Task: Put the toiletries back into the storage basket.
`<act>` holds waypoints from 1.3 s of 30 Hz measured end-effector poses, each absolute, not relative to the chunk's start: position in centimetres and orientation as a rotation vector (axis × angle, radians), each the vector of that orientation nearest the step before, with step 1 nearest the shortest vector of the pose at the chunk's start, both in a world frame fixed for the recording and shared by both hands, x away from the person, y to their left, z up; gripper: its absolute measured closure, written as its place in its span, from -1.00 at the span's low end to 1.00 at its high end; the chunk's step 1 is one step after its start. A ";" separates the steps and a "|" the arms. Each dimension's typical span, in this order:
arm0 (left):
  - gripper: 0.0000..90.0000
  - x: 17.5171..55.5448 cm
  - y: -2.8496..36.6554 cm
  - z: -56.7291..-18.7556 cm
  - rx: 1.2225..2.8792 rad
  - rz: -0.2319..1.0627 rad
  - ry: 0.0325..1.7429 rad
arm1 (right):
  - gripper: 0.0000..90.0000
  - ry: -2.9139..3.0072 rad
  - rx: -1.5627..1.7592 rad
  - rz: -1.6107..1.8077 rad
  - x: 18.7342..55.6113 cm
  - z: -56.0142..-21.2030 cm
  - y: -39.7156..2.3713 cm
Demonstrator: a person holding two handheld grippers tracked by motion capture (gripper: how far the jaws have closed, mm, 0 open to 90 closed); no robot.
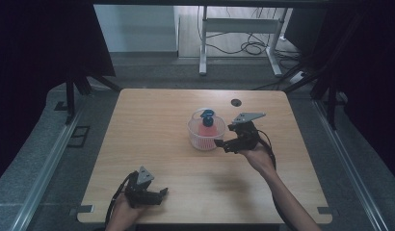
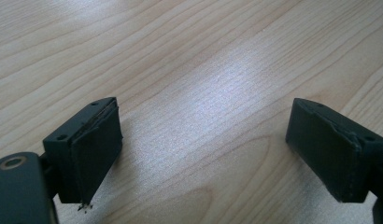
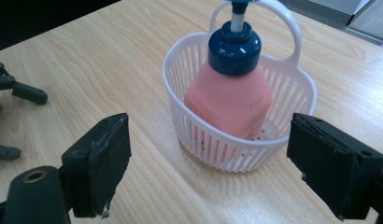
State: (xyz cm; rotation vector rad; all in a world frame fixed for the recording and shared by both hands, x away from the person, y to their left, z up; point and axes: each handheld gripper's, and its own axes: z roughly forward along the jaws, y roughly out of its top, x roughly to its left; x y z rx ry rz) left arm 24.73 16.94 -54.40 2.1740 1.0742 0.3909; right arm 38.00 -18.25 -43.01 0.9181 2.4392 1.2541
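Observation:
A white slatted basket [image 1: 199,138] [image 3: 292,93] with a loop handle stands near the middle of the wooden table [image 1: 152,125]. Inside it a pink pump bottle [image 1: 207,128] [image 3: 227,100] with a dark blue cap [image 3: 234,46] stands upright. My right gripper [image 1: 222,146] [image 3: 206,161] hovers just right of the basket, jaws open toward it, nothing between them; the basket sits a little beyond the pads. My left gripper [image 1: 163,194] [image 2: 203,149] rests low at the table's front left, open over bare wood.
A small dark round hole [image 1: 236,102] sits in the tabletop near its far edge. Beyond the table a white metal frame [image 1: 239,29] and cables lie on the floor. Dark curtains hang at both sides.

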 end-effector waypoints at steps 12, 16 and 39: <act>-0.77 24.7 16.9 -54.4 2.174 0.391 1.074 | -0.72 2.458 0.907 1.235 36.9 -43.7 -19.1; -0.77 24.7 16.9 -54.4 2.171 0.390 1.075 | -0.79 2.458 0.911 1.228 36.5 -43.9 -19.5; -0.77 24.7 16.9 -54.4 2.170 0.389 1.079 | -0.87 2.464 0.888 1.197 33.5 -44.9 -21.5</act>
